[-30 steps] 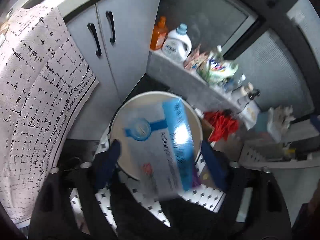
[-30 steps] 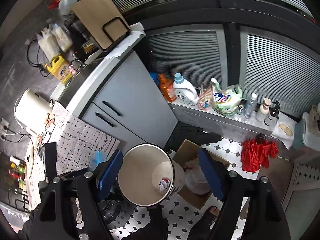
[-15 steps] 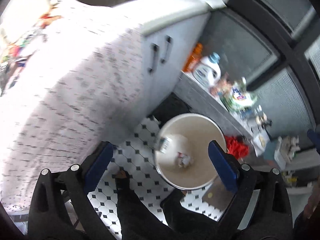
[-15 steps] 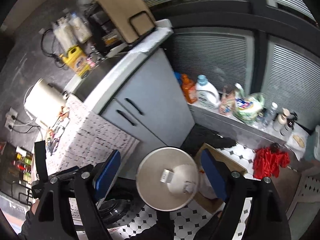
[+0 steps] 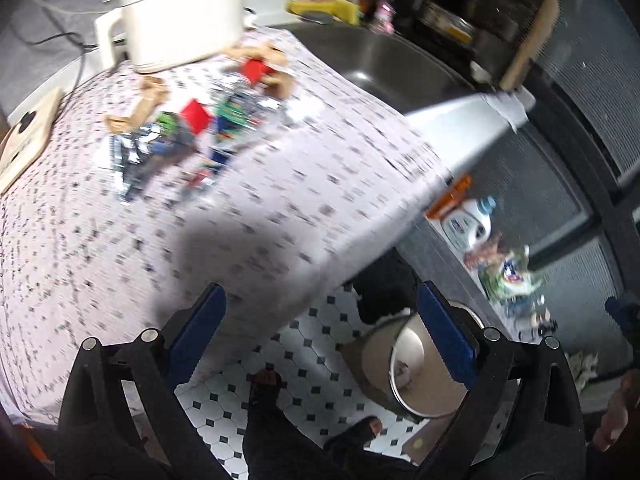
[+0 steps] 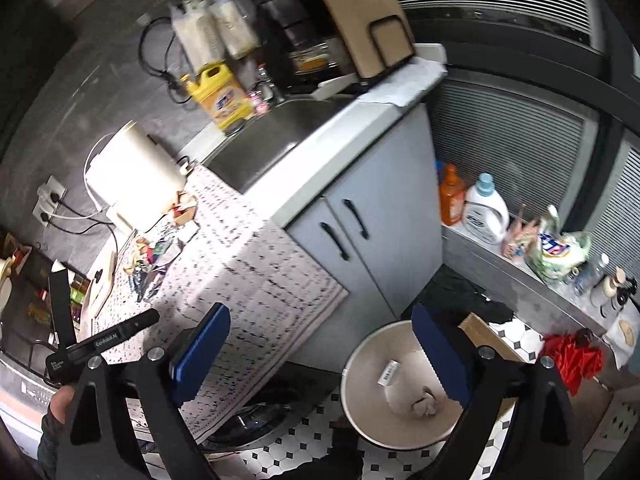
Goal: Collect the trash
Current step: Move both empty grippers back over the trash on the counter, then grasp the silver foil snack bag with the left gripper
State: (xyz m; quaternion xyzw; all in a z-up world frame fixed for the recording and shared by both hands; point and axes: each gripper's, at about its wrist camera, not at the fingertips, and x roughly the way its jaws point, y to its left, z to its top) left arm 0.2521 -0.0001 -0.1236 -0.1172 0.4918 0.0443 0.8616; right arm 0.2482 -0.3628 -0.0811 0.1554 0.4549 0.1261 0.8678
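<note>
My left gripper [image 5: 320,332] stands open and empty over the edge of the patterned cloth [image 5: 280,208] on the counter. A pile of wrappers and scraps [image 5: 180,140] lies further up on that cloth, near a cream kettle [image 5: 180,12]. The round trash bin [image 5: 416,380] stands on the floor at lower right, behind the right finger. In the right wrist view my right gripper [image 6: 320,354] has nothing between its jaws, which are opening. It hangs above the bin [image 6: 368,364], which holds crumpled paper [image 6: 424,404]. The same wrapper pile [image 6: 152,256] lies at the left.
A sink [image 6: 272,148] sits beyond the cloth, and a grey cabinet [image 6: 360,208] stands below it. Detergent bottles [image 6: 484,208] line a low ledge. A cardboard box [image 6: 480,332] and a red cloth [image 6: 572,356] lie on the tiled floor. The person's feet [image 5: 360,432] stand below.
A blue-and-white box between the left jaws dropped into the bin. Both grippers then swung up and away from the bin toward the cloth-covered counter. Both sets of jaws stand wider.
</note>
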